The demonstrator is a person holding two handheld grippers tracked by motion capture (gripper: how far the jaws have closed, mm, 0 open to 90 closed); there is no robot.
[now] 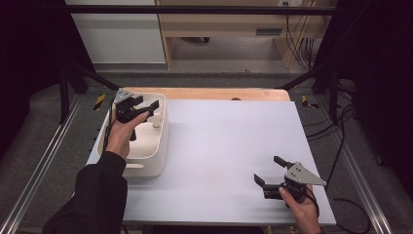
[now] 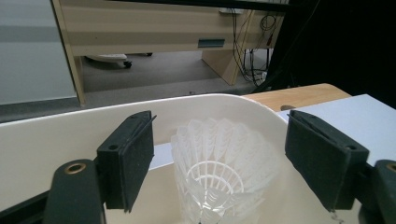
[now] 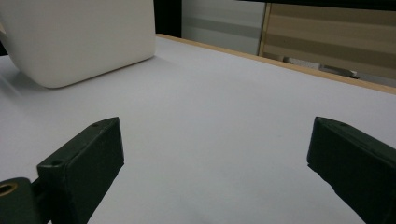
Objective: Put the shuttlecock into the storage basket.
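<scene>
left gripper [image 1: 149, 108] sits over the white tub [image 1: 160, 146] at about 10 o'clock on the table [image 1: 229, 146], held in the person's left hand [image 1: 122, 136]. its jaws point toward 2 o'clock in the high view. in the left gripper view the jaws stand apart, each pad clear of the shuttlecock [image 2: 219, 172] that lies between them; no pad presses on the feathers. the shuttlecock is inside the tub, its white feather skirt flaring up toward the camera, the ribbed plastic frame visible lower down. in the high view it shows as a small white shape [image 1: 156, 120] just below the jaw tips, near the tub's far right corner. whether it rests on the tub floor or leans on the wall, cannot tell.

right gripper [image 1: 269, 171] is at about 4 o'clock on the table, held in the right hand [image 1: 302, 207], well apart from the tub. its jaws point toward 10 o'clock and stand wide apart. right gripper view: bare pale table surface between the two black jaws, the tub's outer wall [image 3: 79, 37] at 11 o'clock in that view.

table top is a pale sheet over a wooden board, whose edge [image 1: 209, 93] shows at 12 o'clock. a wooden desk [image 1: 229, 29] stands on the floor beyond.
</scene>
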